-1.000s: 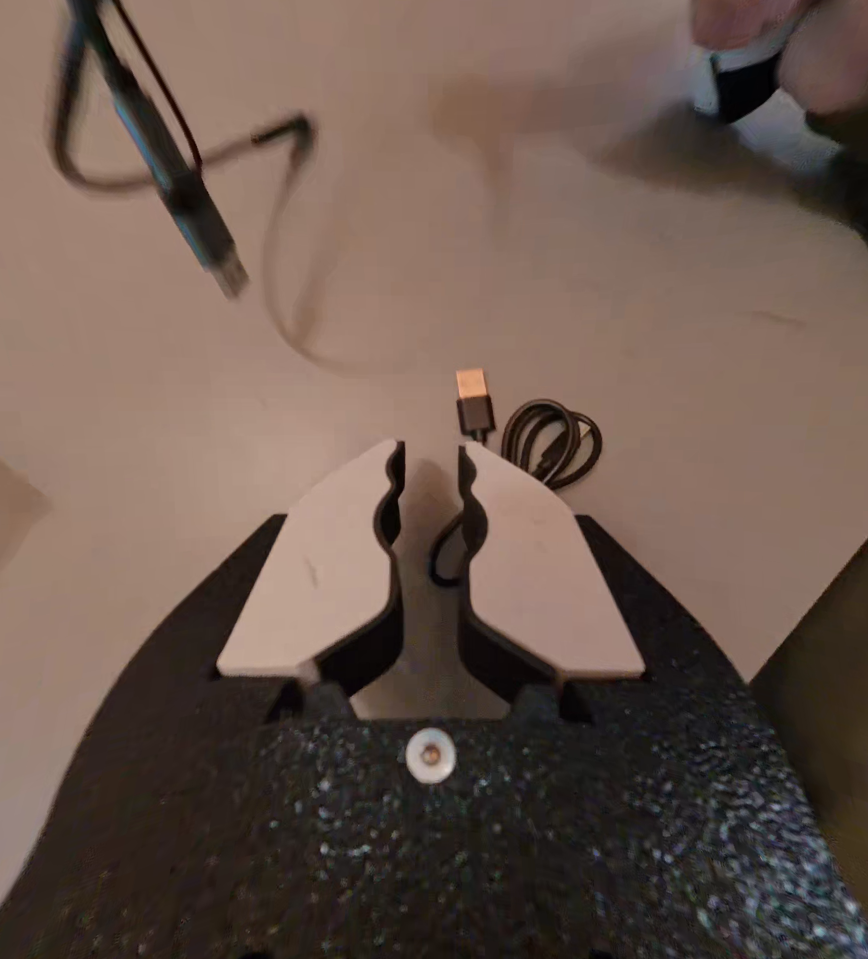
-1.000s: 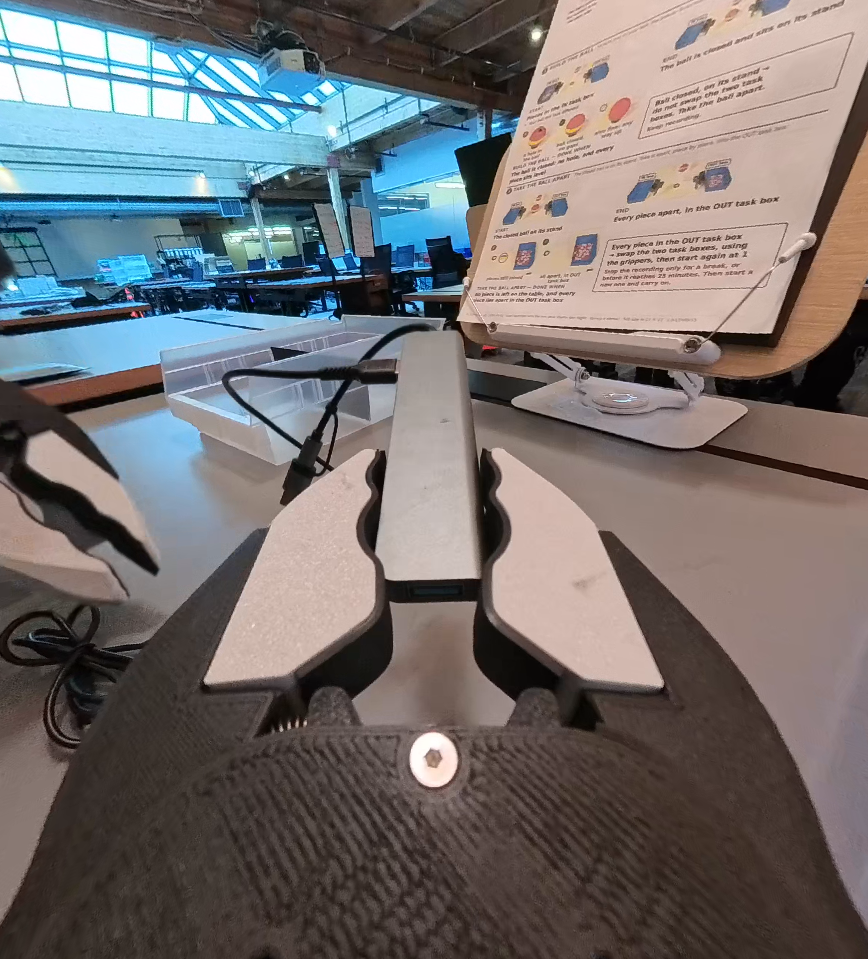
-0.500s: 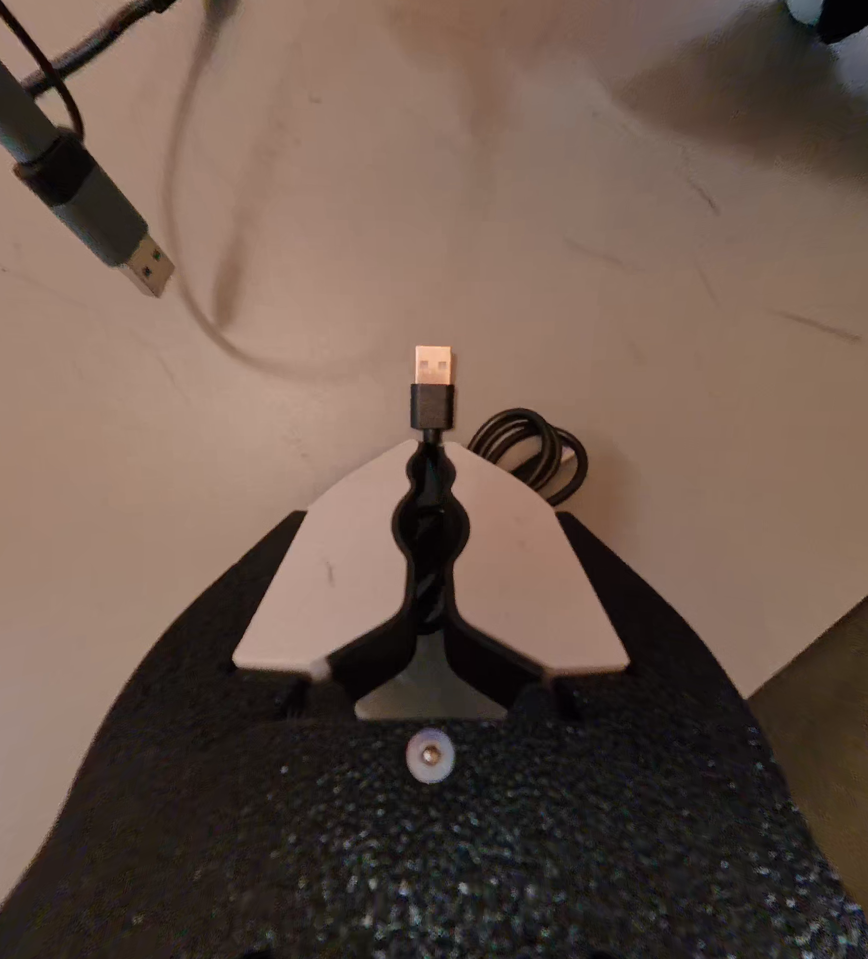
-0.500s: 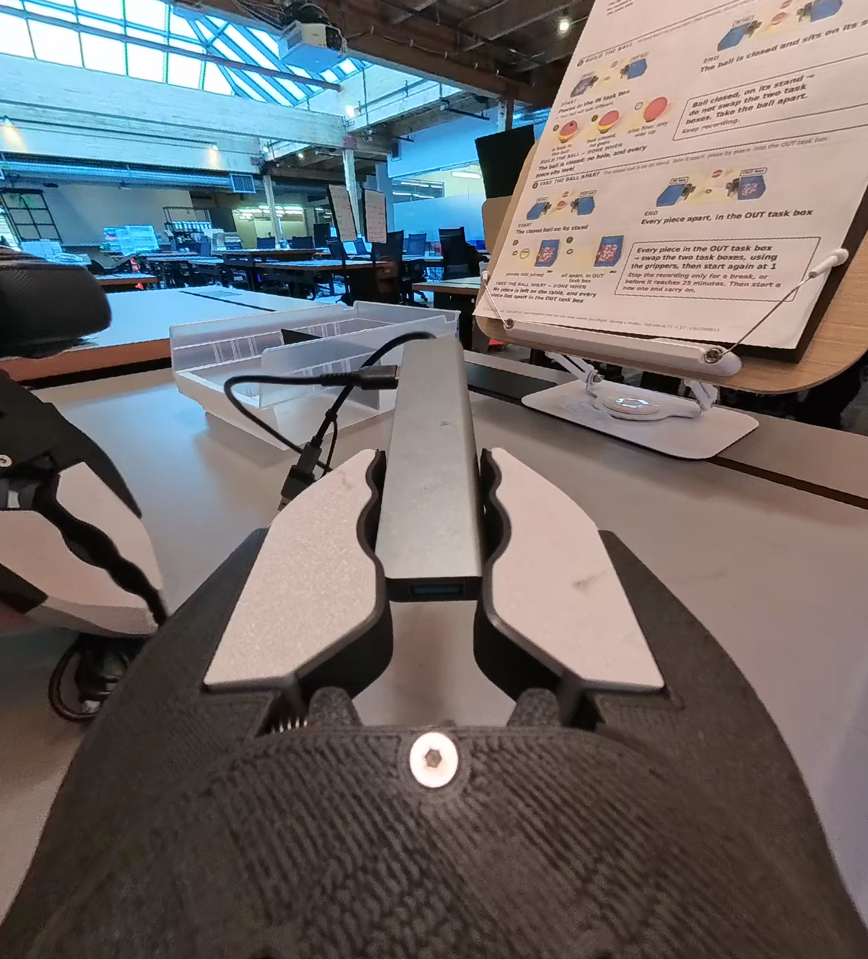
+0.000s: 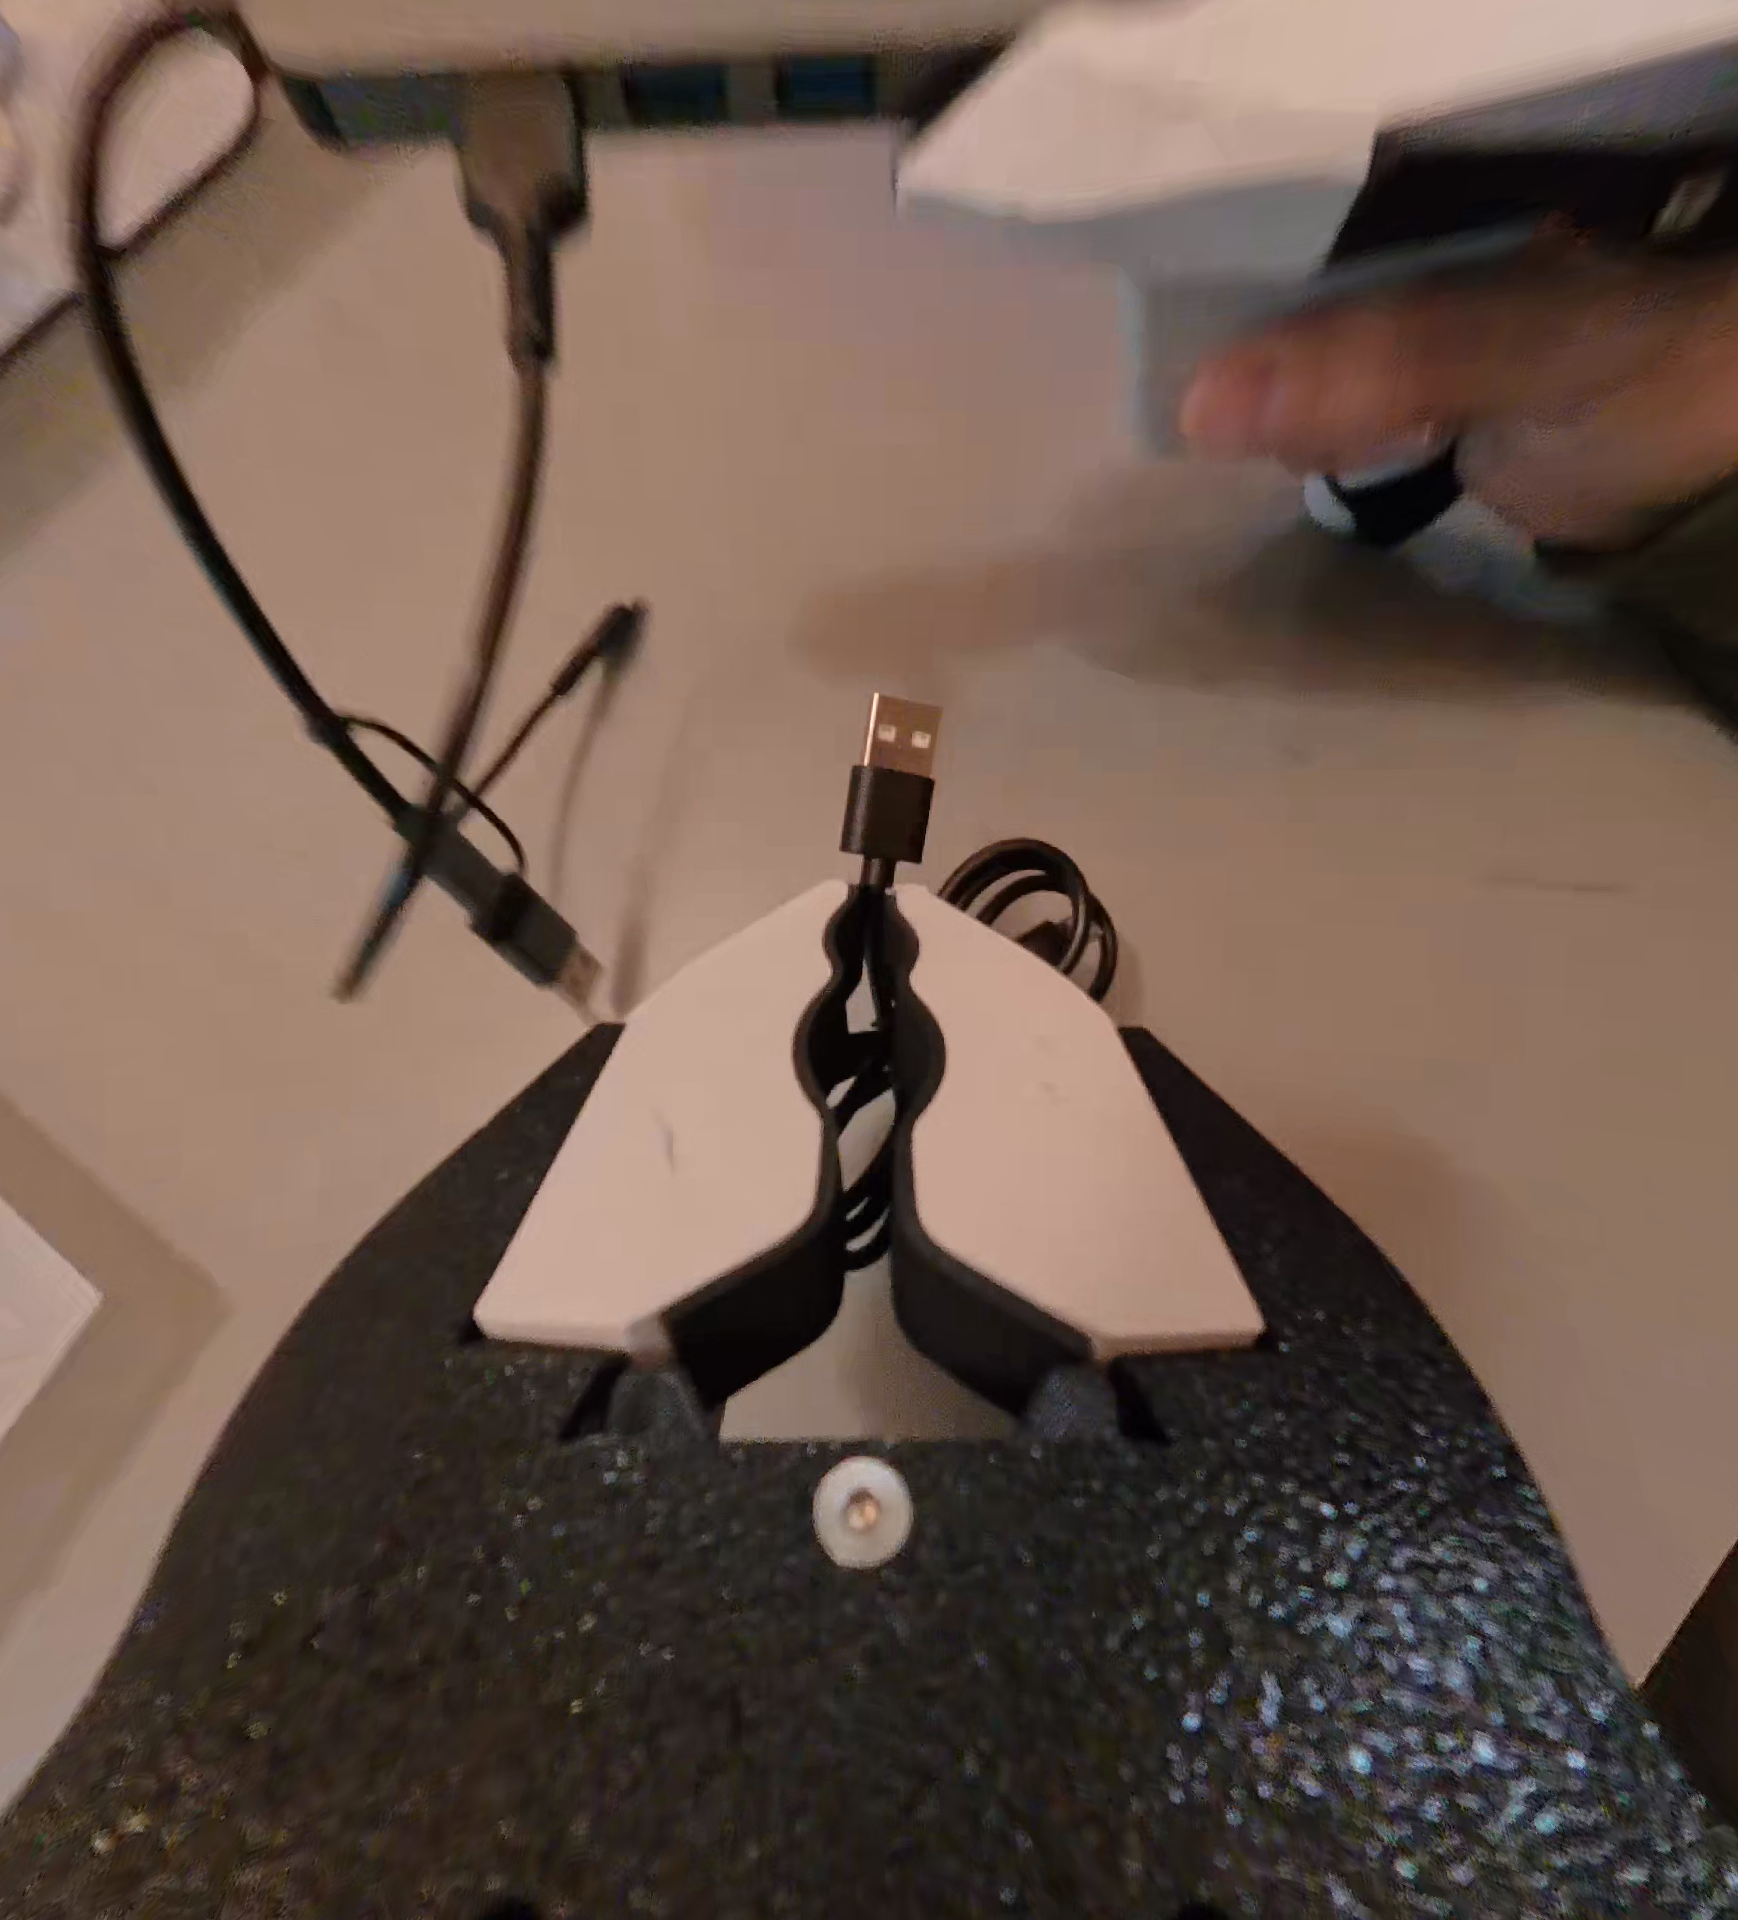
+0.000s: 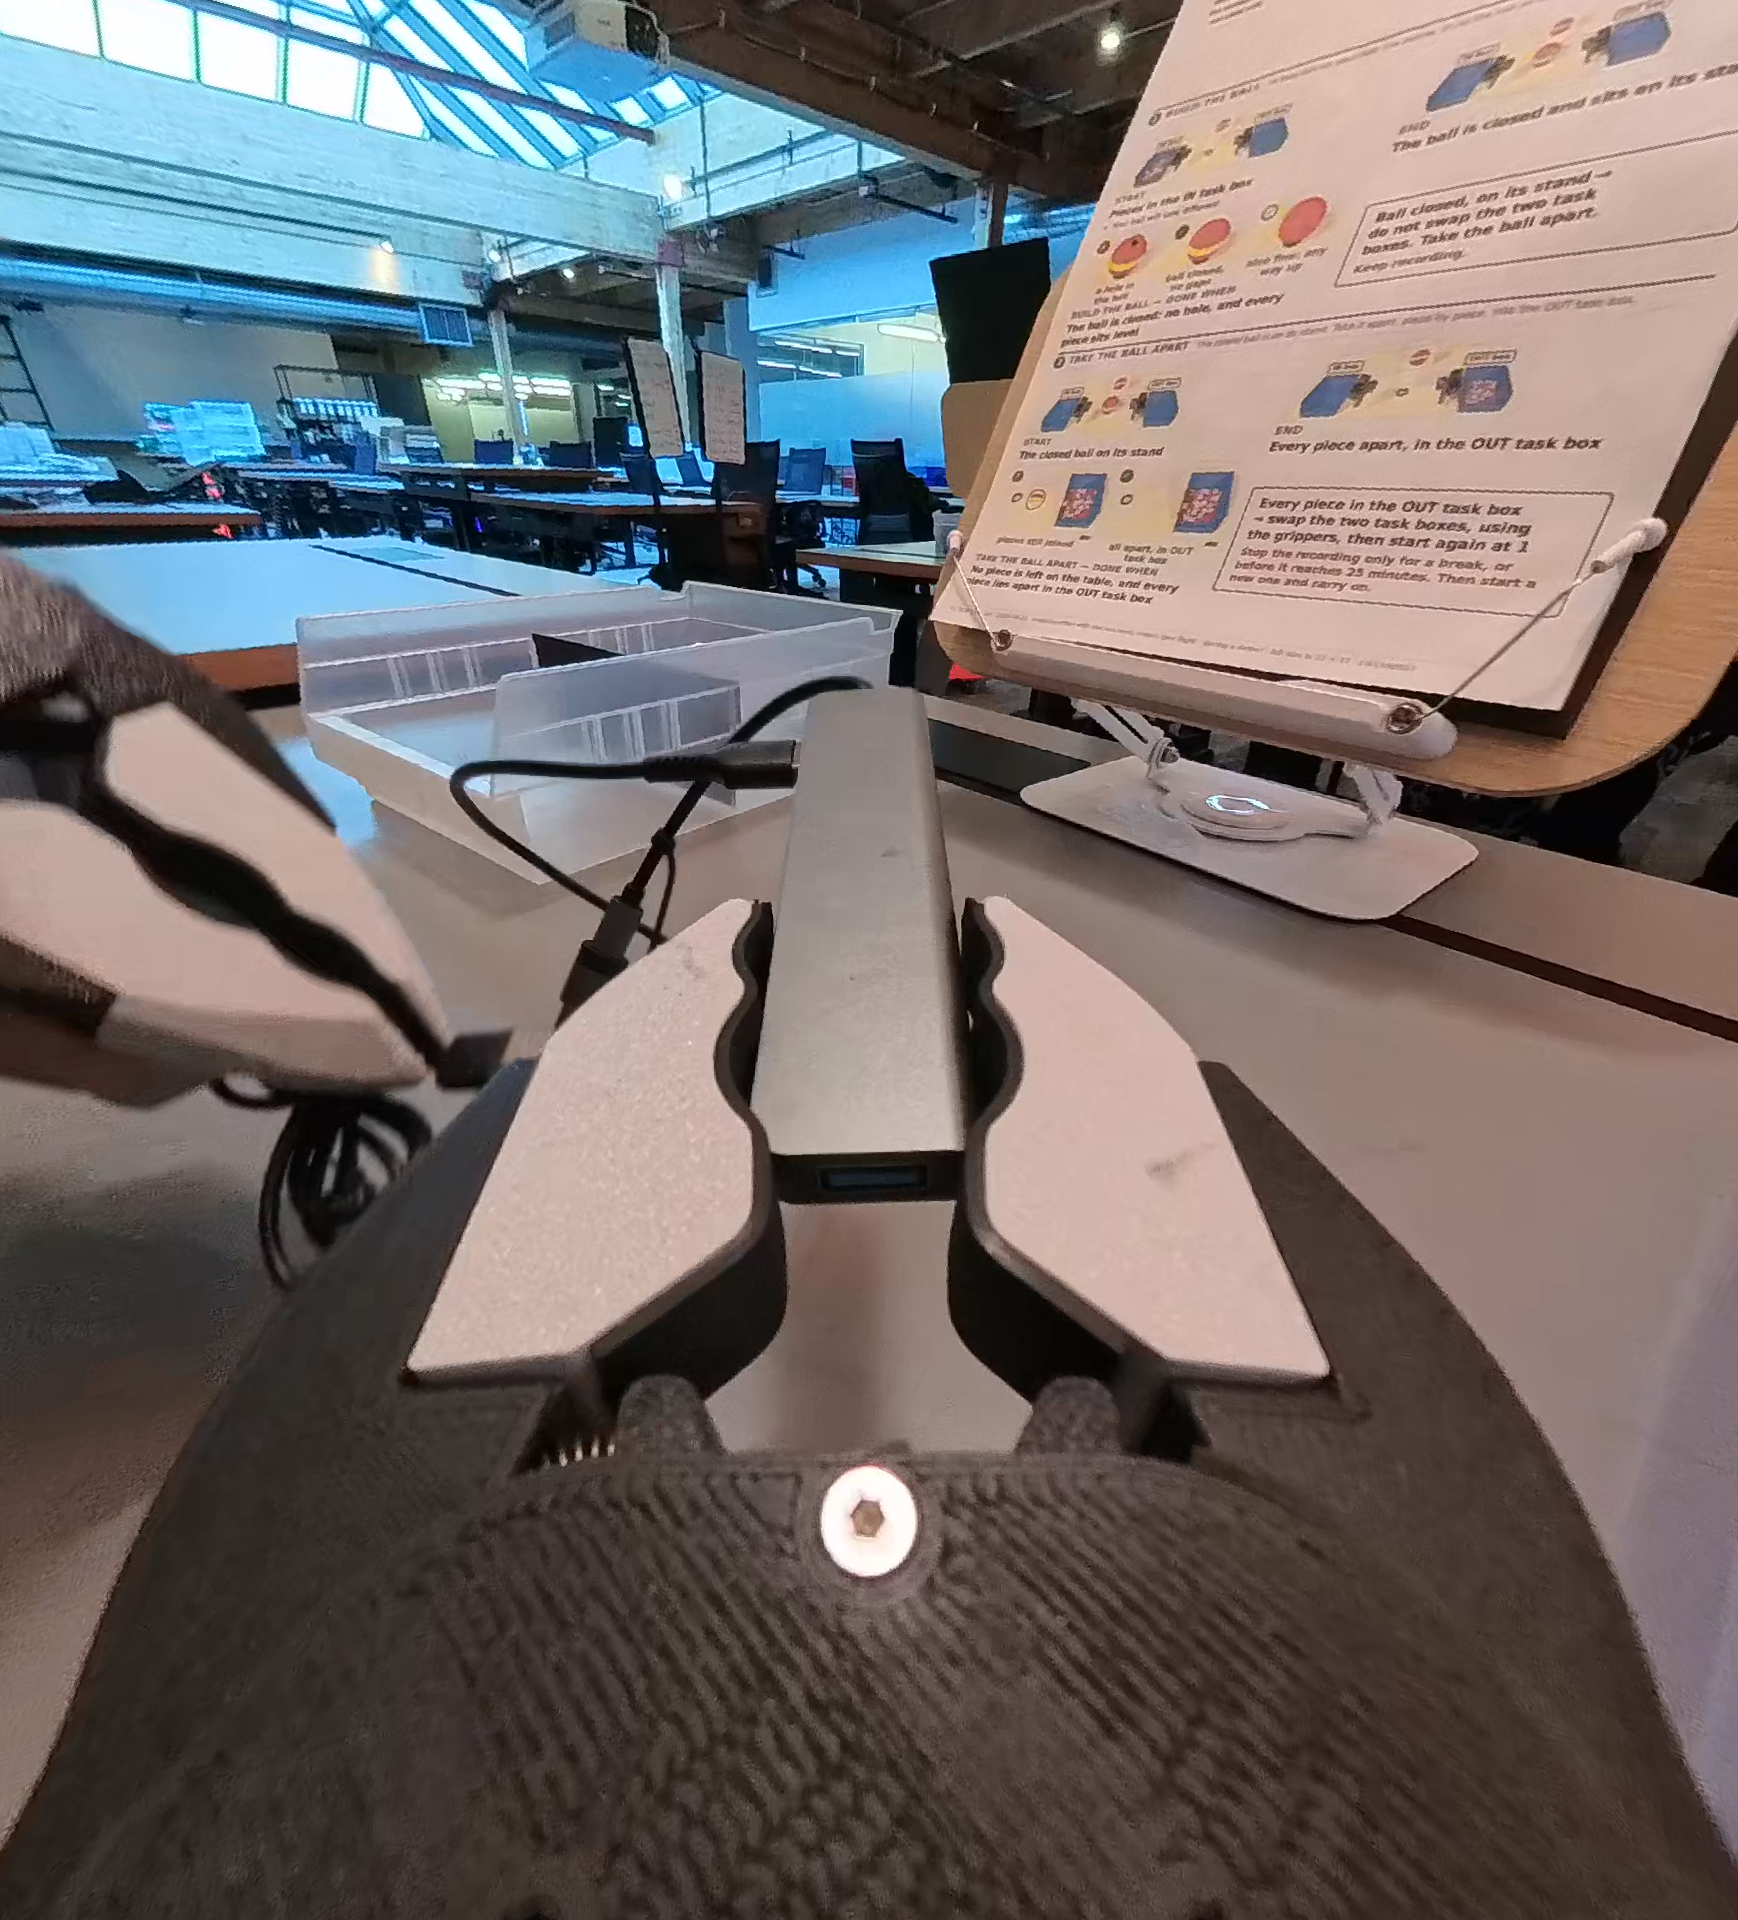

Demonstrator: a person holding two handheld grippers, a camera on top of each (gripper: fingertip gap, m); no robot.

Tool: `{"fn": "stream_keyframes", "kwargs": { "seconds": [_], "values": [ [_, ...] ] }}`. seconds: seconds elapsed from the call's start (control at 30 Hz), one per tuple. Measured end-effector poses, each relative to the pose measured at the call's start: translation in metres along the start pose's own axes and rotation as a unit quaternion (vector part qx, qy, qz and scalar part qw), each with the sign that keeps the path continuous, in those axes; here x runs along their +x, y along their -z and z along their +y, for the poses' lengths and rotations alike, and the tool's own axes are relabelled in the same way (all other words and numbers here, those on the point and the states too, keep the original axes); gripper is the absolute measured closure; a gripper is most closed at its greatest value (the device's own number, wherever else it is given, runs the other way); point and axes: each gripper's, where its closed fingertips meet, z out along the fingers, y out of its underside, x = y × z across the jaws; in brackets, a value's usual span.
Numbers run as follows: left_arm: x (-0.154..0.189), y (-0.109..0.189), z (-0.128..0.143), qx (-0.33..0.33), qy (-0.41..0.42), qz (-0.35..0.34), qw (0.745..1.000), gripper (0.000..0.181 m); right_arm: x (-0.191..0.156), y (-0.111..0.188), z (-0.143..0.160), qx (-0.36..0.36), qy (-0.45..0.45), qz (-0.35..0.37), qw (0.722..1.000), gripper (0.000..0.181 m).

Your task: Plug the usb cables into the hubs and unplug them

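My left gripper (image 5: pixel 870 888) is shut on a thin black USB cable. Its USB-A plug (image 5: pixel 894 774) sticks out past the fingertips, and the rest of the cable is a coil (image 5: pixel 1047 914) hanging by the right finger. My right gripper (image 6: pixel 865 914) is shut on a long grey hub (image 6: pixel 860 810), held level above the table. In the left wrist view the hub (image 5: pixel 636 94) is blurred along the top edge, blue ports facing the plug. Another black cable (image 6: pixel 730 764) is plugged into the hub's left side. The left gripper (image 6: pixel 408 1044) is just left of the hub.
Two clear plastic trays (image 6: pixel 584 665) stand behind the hub. A document stand (image 6: pixel 1249 842) with a printed sheet is at the back right. The hub's own lead with its plug (image 5: pixel 543 940) dangles to the left. A hand (image 5: pixel 1364 405) holds the right gripper. The table edge runs at lower right. There is about 11 cm between the tips of the two grippers.
My left gripper closed on the cable, then lifted it off the table toward the hub. The hub now shows at the top of the left wrist view. The right gripper kept its hold.
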Motion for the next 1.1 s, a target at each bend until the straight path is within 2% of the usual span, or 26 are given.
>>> {"fn": "stream_keyframes", "kwargs": {
  "seconds": [0.07, 0.17, 0.3, 0.43, 0.67, 0.83, 1.1],
  "values": [
    [-0.01, 0.007, -0.016, 0.014, -0.008, -0.021, 1.0, 0.18, 0.0, -0.001, 0.001, -0.004, 0.005, 0.003, 1.0, 0.146],
    [-0.014, 0.011, -0.023, 0.007, -0.019, -0.022, 1.0, 0.18, -0.002, -0.002, 0.002, -0.01, 0.019, 0.01, 1.0, 0.146],
    [-0.002, 0.008, -0.029, 0.014, -0.009, 0.022, 1.0, 0.18, -0.008, -0.003, 0.004, -0.017, 0.051, 0.014, 0.998, 0.146],
    [-0.008, 0.012, -0.03, 0.028, 0.017, 0.025, 0.999, 0.18, -0.019, -0.004, 0.004, -0.015, 0.1, 0.025, 0.995, 0.146],
    [-0.014, 0.021, -0.031, 0.051, 0.077, 0.049, 0.995, 0.18, -0.045, -0.01, 0.002, -0.007, 0.111, 0.037, 0.993, 0.146],
    [-0.012, 0.022, -0.026, 0.047, 0.081, 0.062, 0.994, 0.18, -0.051, -0.011, 0.003, -0.009, 0.128, 0.038, 0.991, 0.146],
    [-0.01, 0.026, -0.03, 0.052, 0.075, 0.045, 0.995, 0.18, -0.05, -0.012, 0.003, -0.01, 0.138, 0.049, 0.989, 0.146]
  ]
}}
